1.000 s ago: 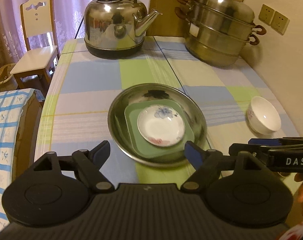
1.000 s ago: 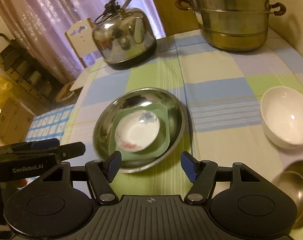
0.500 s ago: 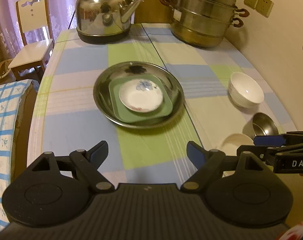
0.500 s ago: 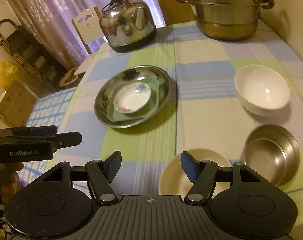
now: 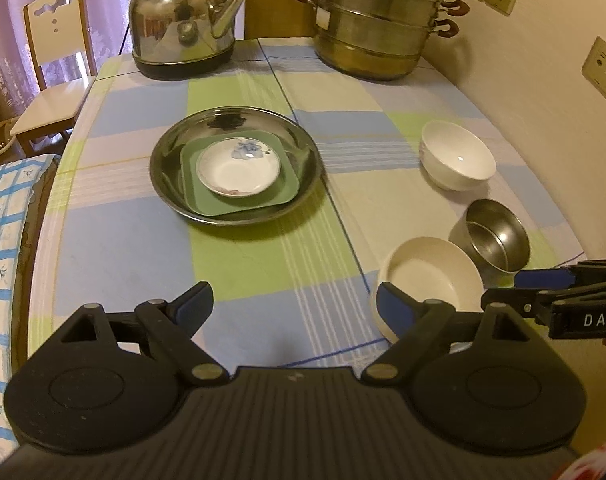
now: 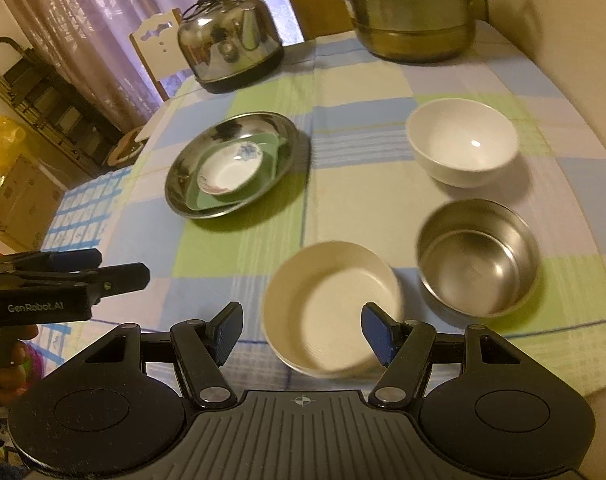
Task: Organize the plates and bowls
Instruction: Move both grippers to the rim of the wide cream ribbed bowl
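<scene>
A steel plate (image 5: pixel 303 184) in the middle of the table holds a green square plate (image 5: pixel 287 194) with a small white flowered dish (image 5: pixel 239 168) on top. To the right stand a white bowl (image 5: pixel 459 156), a steel bowl (image 5: pixel 499 236) and a cream bowl (image 5: pixel 431 276). My left gripper (image 5: pixel 293 306) hangs over the near cloth, its jaws opening with nothing between them. My right gripper (image 6: pixel 303 326) is open above the cream bowl (image 6: pixel 323 312), whose near rim shows between its fingers; no pad presses on it. The steel bowl (image 6: pixel 479 260) and white bowl (image 6: pixel 463 144) lie beyond.
A steel kettle (image 5: pixel 183 28) and a stacked steamer pot (image 5: pixel 375 28) stand at the table's far end. A wall with sockets (image 5: pixel 603 66) runs along the right. A white chair (image 5: pixel 55 92) and a blue checked cloth (image 5: pixel 3 240) are off the left edge.
Both grippers have drawn back toward the near edge, so the plate stack looks farther off. The cream and steel bowls have come into view. The left jaws stand slightly wider.
</scene>
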`<act>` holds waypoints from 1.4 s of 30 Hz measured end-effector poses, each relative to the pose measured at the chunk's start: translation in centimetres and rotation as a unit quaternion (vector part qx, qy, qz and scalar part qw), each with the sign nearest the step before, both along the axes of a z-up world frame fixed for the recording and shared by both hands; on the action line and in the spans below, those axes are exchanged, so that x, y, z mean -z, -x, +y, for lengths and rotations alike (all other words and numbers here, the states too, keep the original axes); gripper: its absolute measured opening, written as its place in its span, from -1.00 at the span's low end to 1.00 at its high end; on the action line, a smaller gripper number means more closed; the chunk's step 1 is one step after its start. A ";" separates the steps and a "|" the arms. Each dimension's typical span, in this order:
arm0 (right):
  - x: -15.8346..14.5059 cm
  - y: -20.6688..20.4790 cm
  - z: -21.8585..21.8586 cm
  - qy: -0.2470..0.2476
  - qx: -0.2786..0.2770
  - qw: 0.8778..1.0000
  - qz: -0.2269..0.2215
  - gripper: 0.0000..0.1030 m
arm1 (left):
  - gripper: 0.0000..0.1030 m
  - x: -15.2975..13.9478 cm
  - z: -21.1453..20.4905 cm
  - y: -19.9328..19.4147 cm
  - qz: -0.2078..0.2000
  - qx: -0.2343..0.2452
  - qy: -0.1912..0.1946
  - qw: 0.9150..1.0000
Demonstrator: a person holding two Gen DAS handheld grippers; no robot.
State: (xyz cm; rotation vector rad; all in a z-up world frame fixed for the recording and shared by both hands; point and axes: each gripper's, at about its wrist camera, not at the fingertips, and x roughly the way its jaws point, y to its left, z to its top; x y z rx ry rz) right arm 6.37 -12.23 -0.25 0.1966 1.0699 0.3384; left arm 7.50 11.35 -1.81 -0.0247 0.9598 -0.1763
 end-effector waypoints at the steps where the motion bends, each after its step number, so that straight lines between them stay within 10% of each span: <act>1: 0.0 0.2 -0.4 0.002 0.003 1.000 0.001 0.28 | 0.70 0.0 -0.3 0.1 0.000 0.001 0.001 1.000; 42: 2.9 1.3 -5.6 0.034 0.018 0.997 0.059 0.27 | 0.63 3.5 -8.0 1.8 0.056 0.005 0.003 0.998</act>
